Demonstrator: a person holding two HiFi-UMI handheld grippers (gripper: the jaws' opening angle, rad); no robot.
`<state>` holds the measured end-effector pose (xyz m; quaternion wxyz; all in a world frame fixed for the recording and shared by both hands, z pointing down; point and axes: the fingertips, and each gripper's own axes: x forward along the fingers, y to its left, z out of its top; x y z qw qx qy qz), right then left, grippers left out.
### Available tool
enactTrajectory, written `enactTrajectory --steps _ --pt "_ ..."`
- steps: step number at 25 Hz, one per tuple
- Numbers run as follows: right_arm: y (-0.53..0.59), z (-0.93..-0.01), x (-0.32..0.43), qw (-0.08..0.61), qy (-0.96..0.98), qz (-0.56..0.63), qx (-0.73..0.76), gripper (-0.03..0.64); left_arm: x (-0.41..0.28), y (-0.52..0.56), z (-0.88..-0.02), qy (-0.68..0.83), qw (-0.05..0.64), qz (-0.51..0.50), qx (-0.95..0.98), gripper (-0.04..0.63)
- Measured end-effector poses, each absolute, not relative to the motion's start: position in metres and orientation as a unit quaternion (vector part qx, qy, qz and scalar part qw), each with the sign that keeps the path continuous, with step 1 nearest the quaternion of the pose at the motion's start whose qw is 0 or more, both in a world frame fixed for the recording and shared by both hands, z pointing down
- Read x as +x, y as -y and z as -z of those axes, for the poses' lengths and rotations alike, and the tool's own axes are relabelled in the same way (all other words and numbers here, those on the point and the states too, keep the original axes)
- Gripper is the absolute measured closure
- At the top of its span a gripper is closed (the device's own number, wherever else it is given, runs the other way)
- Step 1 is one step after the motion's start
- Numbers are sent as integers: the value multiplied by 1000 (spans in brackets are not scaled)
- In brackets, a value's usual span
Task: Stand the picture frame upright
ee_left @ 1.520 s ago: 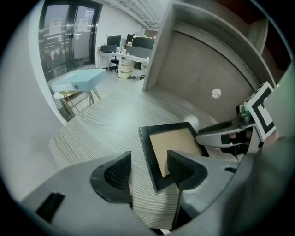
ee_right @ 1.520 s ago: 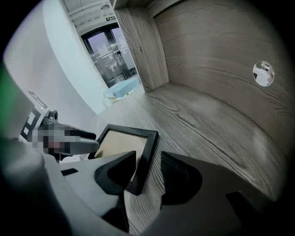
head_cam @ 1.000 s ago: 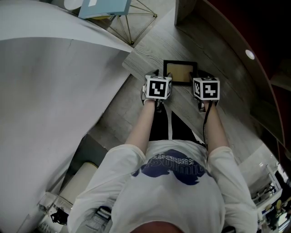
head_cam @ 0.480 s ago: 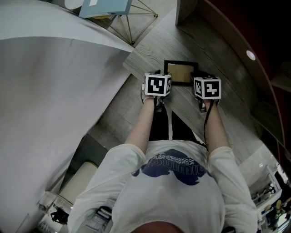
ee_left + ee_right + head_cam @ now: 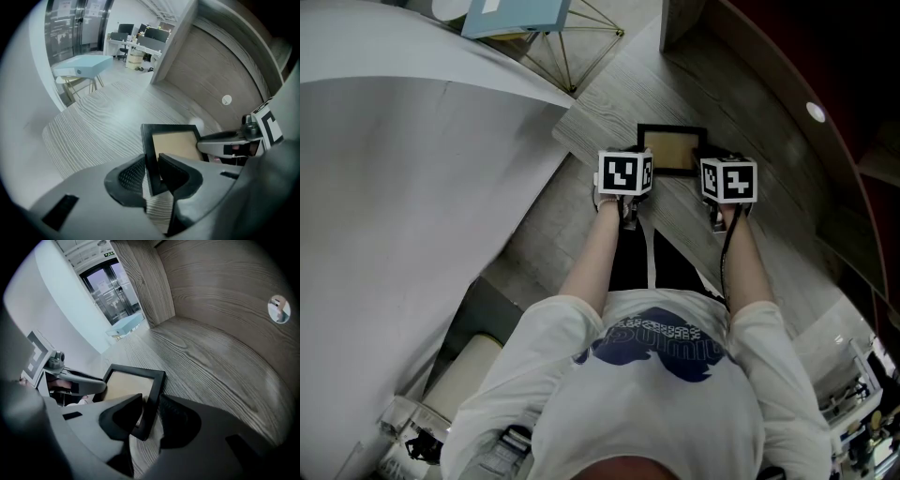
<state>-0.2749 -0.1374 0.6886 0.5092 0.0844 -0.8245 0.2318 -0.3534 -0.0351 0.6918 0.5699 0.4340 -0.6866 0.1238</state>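
- Black ribbed pads (image 5: 130, 176) of the left tongs (image 5: 151, 159) pressed on the left-hand bar of the picture frame (image 5: 173, 145), close to its near corner. Those jaws had just been closing, with that bar between them.
- Right tongs (image 5: 151, 397) clamped the opposite, right-hand bar in the same way, also near the near corner. Their jaws had likewise just been closing on it.
- Held from both sides, the frame sat between the two tongs. In the head view the marker cubes (image 5: 623, 174) showed at its two near corners.
- It was on the grey wood-grain worktop (image 5: 93, 126) with its tan face up, not upright. I could not tell whether its near edge was lifted off the surface.
- Beyond the frame's far edge, a curved wall (image 5: 211, 65) clad in the same grey wood rose apart from it. It carried a small round white disc (image 5: 227, 99).
- To the left, past the end of the worktop, a pale blue flat box (image 5: 84, 67) stood well away from the frame. A broad white curved surface (image 5: 403, 206) filled that side of the head view.
- The frame itself was rectangular, with a narrow black border around a plain tan panel.
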Motion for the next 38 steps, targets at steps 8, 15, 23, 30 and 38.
enactTrajectory --steps 8,15,23,30,38 --pt "141 -689 -272 502 824 -245 98 540 -353 35 -691 684 566 -127 441 512" --pt "143 -686 -268 475 835 -256 111 548 -349 37 -687 688 552 -127 454 514" --pt "149 -671 -264 431 856 -253 131 548 -347 46 -673 695 516 -128 483 514" --pt "158 -644 -256 393 870 -247 165 549 -346 61 -650 695 482 -135 516 514" --pt "165 -620 -236 364 869 -259 213 549 -336 77 -627 675 458 -152 558 514"
